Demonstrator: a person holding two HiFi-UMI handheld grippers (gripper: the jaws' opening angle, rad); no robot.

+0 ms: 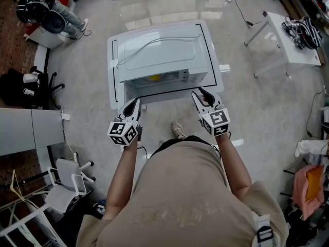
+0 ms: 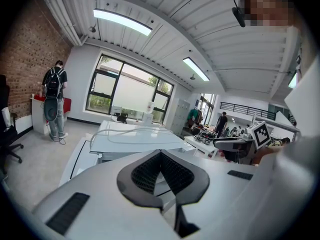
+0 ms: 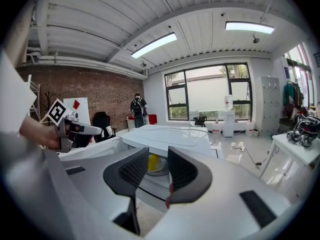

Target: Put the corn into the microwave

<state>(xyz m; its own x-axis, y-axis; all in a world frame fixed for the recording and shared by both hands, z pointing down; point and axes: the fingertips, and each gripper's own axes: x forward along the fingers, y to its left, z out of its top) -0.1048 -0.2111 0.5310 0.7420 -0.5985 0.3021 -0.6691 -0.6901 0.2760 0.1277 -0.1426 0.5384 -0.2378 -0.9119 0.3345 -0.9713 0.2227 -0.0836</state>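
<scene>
Seen from above, a person stands at a low white table [image 1: 114, 94] in the upper middle of the frame, with one white microwave [image 1: 159, 53] on it.

One yellow corn [image 1: 154, 77] shows at the microwave's near face. In the right gripper view it lies on a round plate inside the cavity, at the frame's centre [image 3: 146, 162]. The placing itself therefore looks done. Only drawing back, and perhaps shutting the door, seems left. The door's position cannot be made out.

There are two tongs, both at mid-frame just short of the table's near edge. Neither holds anything.
- The left gripper [image 1: 134, 103] has its jaws closed together on nothing.
- The right gripper [image 1: 198, 92] has its jaws parted with a clear gap. The corn is visible through that gap but lies well beyond it, untouched.

A second white table [image 1: 288, 40] stands at the upper right. One other person [image 1: 38, 9] is at the upper left.
</scene>
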